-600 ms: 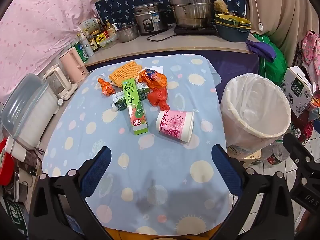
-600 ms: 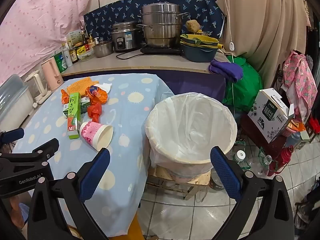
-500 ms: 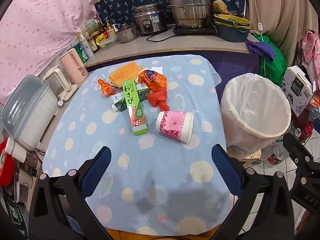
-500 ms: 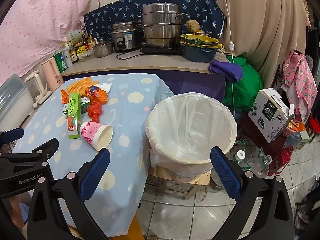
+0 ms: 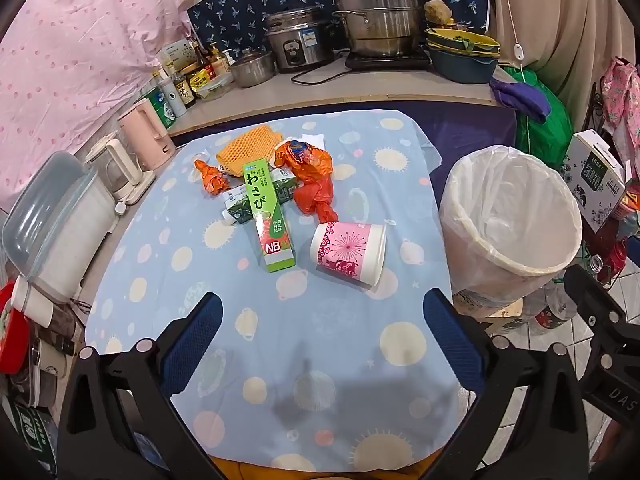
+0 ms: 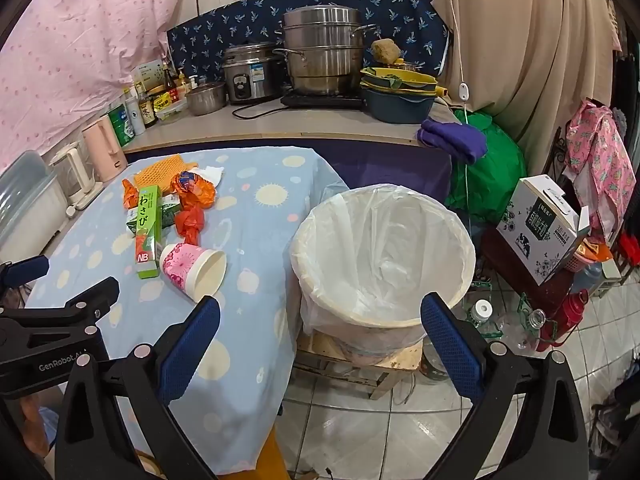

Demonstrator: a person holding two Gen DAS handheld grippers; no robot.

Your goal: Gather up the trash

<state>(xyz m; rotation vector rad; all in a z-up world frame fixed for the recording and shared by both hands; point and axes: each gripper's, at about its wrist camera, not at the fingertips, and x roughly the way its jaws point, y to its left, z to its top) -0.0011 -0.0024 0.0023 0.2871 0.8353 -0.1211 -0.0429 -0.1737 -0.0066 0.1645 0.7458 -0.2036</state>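
Left wrist view looks down over the table point(image 5: 304, 336); right wrist view faces the bin point(image 6: 384, 248); both share each.

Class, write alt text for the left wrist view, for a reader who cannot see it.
An open left gripper hovers empty over a table in a blue dotted cloth. Ahead lie a tipped pink paper cup, a green wasabi box and orange wrappers. A white-lined trash bin stands to the right, off the table.
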